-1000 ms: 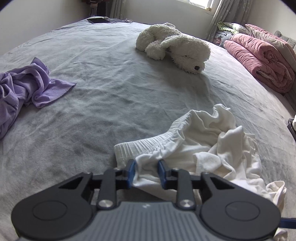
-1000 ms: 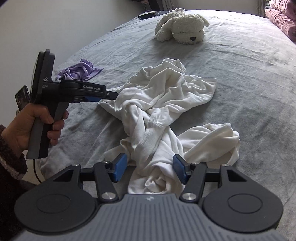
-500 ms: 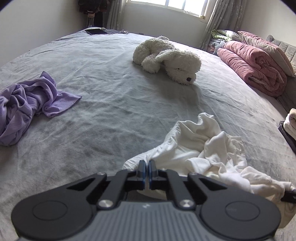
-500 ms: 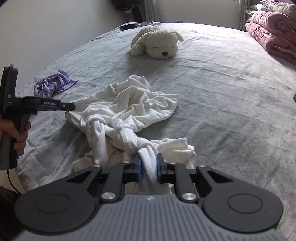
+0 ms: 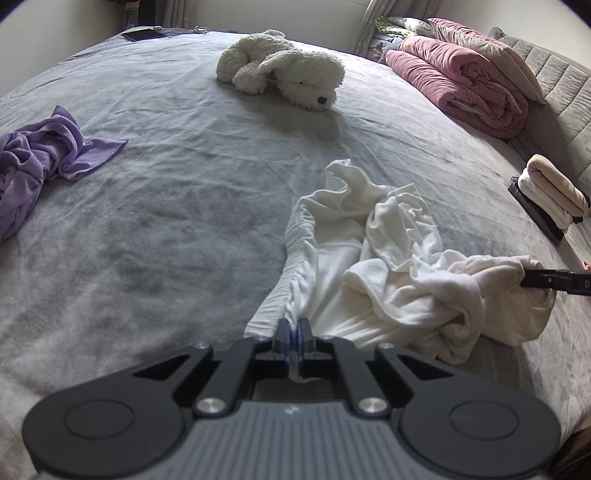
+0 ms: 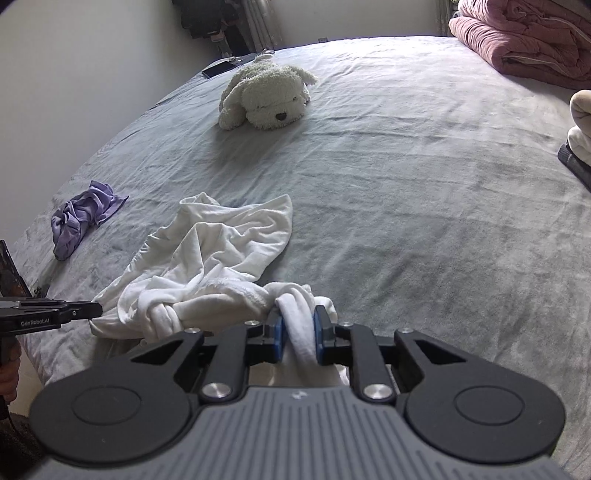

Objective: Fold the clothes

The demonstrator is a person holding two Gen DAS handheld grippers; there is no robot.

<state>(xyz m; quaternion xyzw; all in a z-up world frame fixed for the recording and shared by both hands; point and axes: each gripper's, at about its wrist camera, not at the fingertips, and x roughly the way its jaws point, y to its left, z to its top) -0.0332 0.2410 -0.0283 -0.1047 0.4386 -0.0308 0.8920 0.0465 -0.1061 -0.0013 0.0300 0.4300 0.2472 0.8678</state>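
A crumpled white garment [image 5: 369, 258] lies twisted on the grey bed [image 5: 166, 229]. My left gripper [image 5: 294, 328] is shut on its near edge, by the ribbed band. In the right wrist view my right gripper [image 6: 298, 325] has a thick rolled bunch of the same white garment [image 6: 214, 251] between its blue pads, which press on it while the jaws are opening a little. The cloth hangs stretched between the two grippers. The left gripper [image 6: 98, 309] shows at the left edge of the right wrist view, the right gripper [image 5: 522, 278] at the right edge of the left one.
A purple garment [image 5: 40, 158] lies bunched at the bed's left side. A white plush dog [image 5: 284, 70] rests at the far middle, with a phone [image 5: 142, 34] behind it. Rolled pink quilts [image 5: 461, 77] and a folded stack [image 5: 550, 195] sit on the right.
Both grippers stood open around the white cloth and have closed on it. They have drawn apart and risen a little, pulling the garment out between them.
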